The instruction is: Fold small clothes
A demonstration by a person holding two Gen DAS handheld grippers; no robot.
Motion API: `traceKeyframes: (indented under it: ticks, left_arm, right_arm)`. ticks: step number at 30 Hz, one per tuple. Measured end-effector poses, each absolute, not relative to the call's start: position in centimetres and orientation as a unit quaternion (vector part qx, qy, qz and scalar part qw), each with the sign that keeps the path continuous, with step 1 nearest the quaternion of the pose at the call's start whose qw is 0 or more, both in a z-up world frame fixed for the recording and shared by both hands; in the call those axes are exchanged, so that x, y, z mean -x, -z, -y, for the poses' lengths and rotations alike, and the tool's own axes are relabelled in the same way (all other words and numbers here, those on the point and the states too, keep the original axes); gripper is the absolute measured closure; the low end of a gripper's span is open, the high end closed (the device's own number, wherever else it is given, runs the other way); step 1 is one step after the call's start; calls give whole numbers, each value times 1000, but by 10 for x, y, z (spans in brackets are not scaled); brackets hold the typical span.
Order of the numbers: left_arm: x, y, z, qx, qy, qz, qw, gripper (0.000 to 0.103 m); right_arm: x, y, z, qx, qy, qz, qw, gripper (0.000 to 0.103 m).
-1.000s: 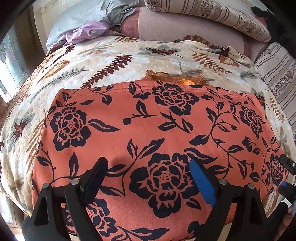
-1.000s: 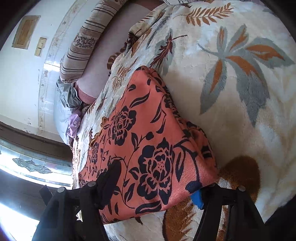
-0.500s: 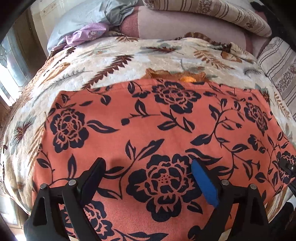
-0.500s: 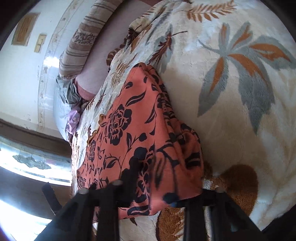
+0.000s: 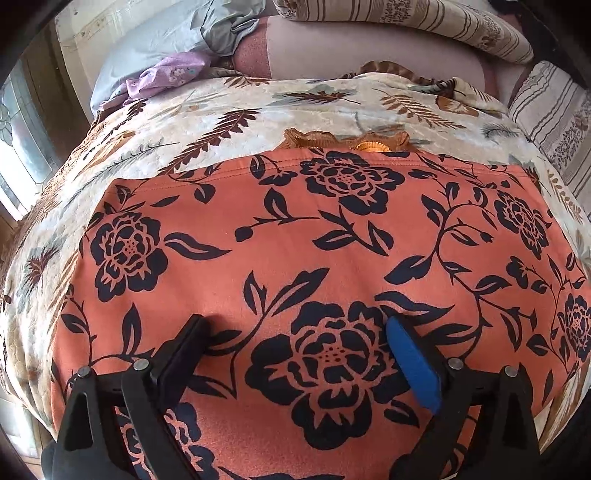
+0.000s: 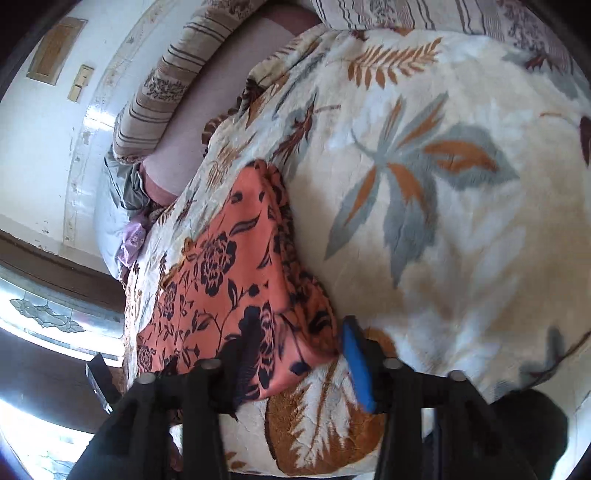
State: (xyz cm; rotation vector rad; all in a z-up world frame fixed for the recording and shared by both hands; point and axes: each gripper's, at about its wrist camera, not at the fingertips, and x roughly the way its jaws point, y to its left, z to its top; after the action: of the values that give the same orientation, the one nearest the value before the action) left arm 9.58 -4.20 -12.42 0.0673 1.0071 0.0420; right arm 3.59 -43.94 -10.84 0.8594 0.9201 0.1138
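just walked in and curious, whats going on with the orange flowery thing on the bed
A person with a handheld gripper in each hand is folding an orange floral garment spread on a leaf-print blanket. The left gripper is open over the middle of the cloth, gripping nothing. The right gripper is at the garment's near corner with the cloth between its open fingers, not clamped. Striped pillows lie at the head of the bed.

Orange garment (image 5: 295, 236) with navy roses — cream blanket (image 6: 461, 221) with grey, rust leaves.
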Motion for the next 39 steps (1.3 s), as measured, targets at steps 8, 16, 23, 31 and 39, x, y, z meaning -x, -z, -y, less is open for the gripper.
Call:
traceKeyframes:
  ticks: [8, 16, 23, 31, 39]
  left_arm:
    - [-95, 124, 40, -33, -15, -482, 876, 5]
    - [-97, 125, 38, -33, -8, -479, 877, 3]
    - [-99, 126, 38, -33, -6, -481, 876, 2]
    - [-102, 123, 38, -31, -7, -486, 873, 3]
    - [-58, 81, 8, 2, -10, -432, 902, 3]
  right_arm:
    - [-181, 119, 419, -344, -148, -475, 796, 26]
    - [-229, 127, 393, -298, -133, -491, 807, 88]
    - [-215, 135, 410, -326, -67, -500, 800, 68]
    - [-121, 69, 363, -357, -162, -435, 811, 36]
    - [-71, 124, 341, -403, -141, -478, 768, 35]
